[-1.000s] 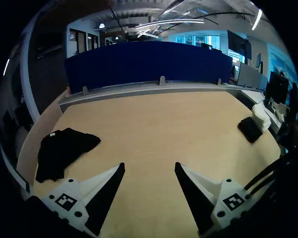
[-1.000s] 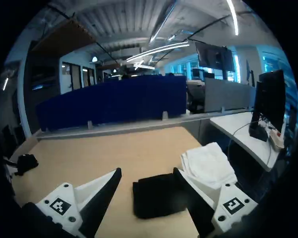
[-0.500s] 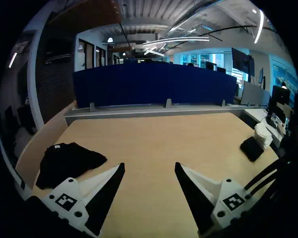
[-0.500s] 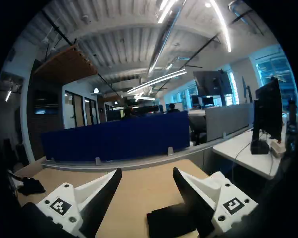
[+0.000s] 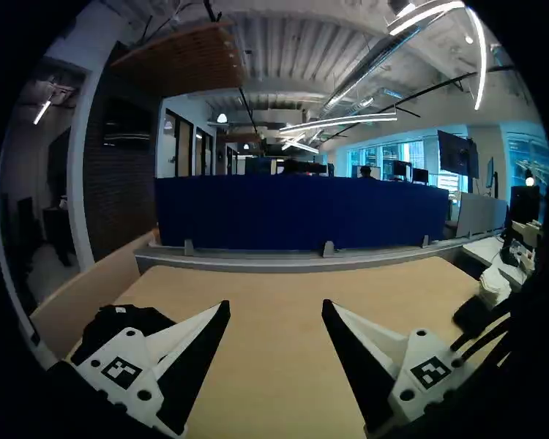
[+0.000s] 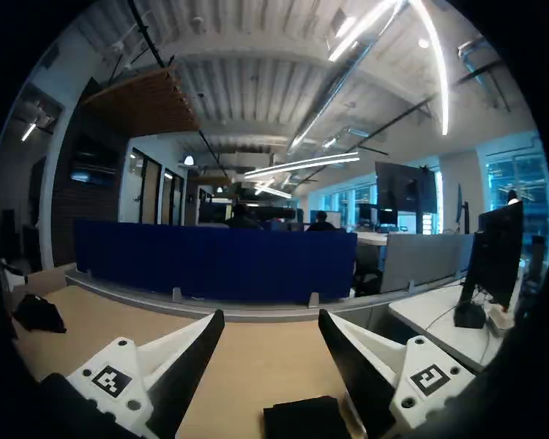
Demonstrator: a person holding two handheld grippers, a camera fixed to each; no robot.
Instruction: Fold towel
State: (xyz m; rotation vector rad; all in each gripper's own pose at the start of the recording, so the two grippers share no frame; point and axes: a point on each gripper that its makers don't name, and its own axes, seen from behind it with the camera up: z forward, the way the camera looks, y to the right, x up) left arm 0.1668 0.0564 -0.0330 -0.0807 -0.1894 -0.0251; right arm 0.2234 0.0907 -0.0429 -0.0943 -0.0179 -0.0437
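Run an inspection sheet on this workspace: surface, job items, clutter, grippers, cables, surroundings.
Surface: light wooden table, flat.
Job's things: crumpled black towel near the table's left edge; folded black towel just ahead of the right gripper; folded white towels beside it.
Clutter: nothing seen.
Grippers: left gripper open, empty; right gripper open, empty.
Cables: thin cable lying on the neighbouring desk by the monitor.
Surroundings: blue partition along the table's far edge; open office with ceiling strip lights.
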